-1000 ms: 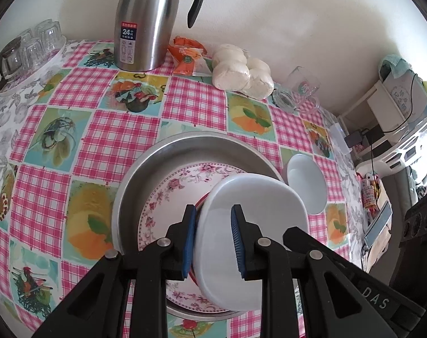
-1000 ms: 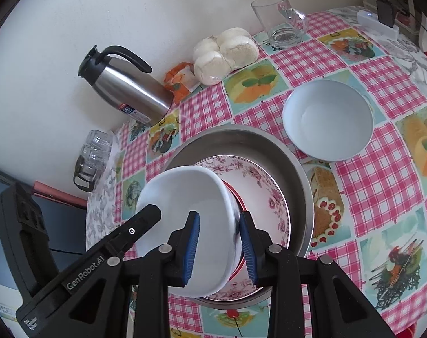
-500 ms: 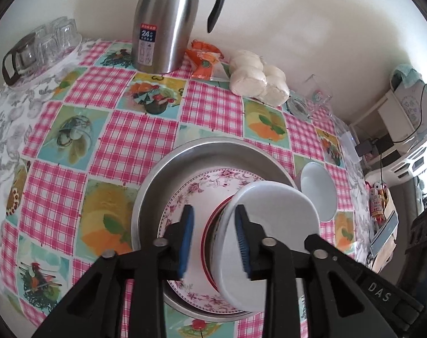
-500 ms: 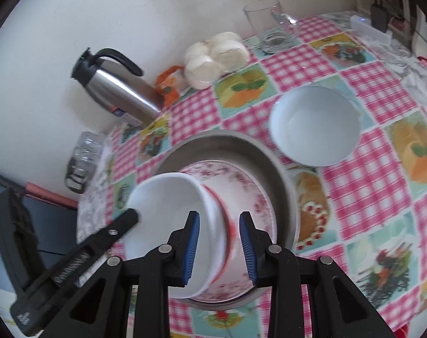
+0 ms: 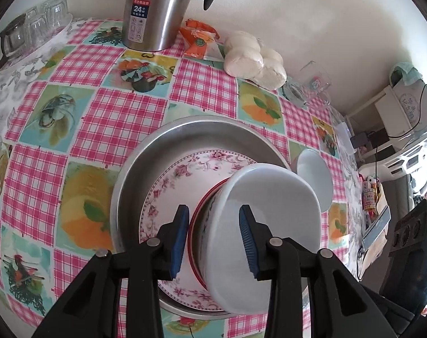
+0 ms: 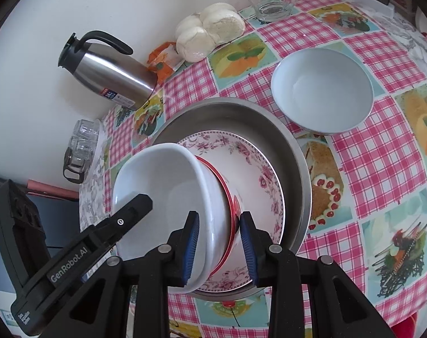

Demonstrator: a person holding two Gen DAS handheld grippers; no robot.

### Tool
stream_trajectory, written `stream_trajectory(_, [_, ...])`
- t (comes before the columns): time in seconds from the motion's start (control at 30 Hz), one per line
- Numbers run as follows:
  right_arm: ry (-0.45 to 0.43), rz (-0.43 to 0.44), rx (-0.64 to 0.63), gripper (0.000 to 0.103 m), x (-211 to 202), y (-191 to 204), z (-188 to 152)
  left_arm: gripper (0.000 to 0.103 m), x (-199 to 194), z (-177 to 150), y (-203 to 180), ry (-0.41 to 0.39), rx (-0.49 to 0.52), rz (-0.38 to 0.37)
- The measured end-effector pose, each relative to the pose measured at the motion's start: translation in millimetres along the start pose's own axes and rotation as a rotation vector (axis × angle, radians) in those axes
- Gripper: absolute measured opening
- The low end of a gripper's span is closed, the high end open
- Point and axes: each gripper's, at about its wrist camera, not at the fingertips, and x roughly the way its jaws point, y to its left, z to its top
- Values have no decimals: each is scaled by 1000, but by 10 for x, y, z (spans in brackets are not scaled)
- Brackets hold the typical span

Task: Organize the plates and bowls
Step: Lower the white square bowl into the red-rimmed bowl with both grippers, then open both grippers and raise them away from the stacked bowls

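your left gripper (image 5: 214,236) has just been opening; its blue pads now straddle the rim of the white bowl (image 5: 258,225), and the right-hand pad looks clear of the bowl's wall. your right gripper (image 6: 219,246) sits partly closed across the rims of that white bowl (image 6: 168,197) and the red-rimmed bowl (image 6: 231,197) nested under it; whether its pads press on them cannot be told. both bowls are tilted on edge over the floral plate (image 6: 258,163), which lies inside the steel basin (image 6: 295,152) on the checked desk (image 6: 376,155). a second white bowl (image 6: 322,90) stands upright on the desk just beside the basin. a steel thermos (image 5: 154,11) stands by the wall.
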Motion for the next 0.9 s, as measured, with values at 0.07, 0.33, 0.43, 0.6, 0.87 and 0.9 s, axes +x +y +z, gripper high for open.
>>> stream_trajectory(0.07, [-7,-10,-7,34,4,23,0,38,2,0,3,-1,-6,-5])
stream_trajectory(0.33, [-31,-7,-21,38,46,123,3,39,-28,31,131,-18,-64,-18])
stream_trajectory(0.43, [-26,-3,-35,38,66,163,-8,39,-36,34,159,-21,-72,-6])
stream_trajectory(0.6, [-27,-24,-44,45,51,166,-8,40,-107,36,168,-36,-80,2])
stream_trajectory(0.87, [-118,-108,-81,62,-229,181,30,55,-406,90,166,-114,-65,60])
stream_trajectory(0.9, [-138,-124,-89,64,-279,196,31,58,-442,95,170,-123,-66,72])
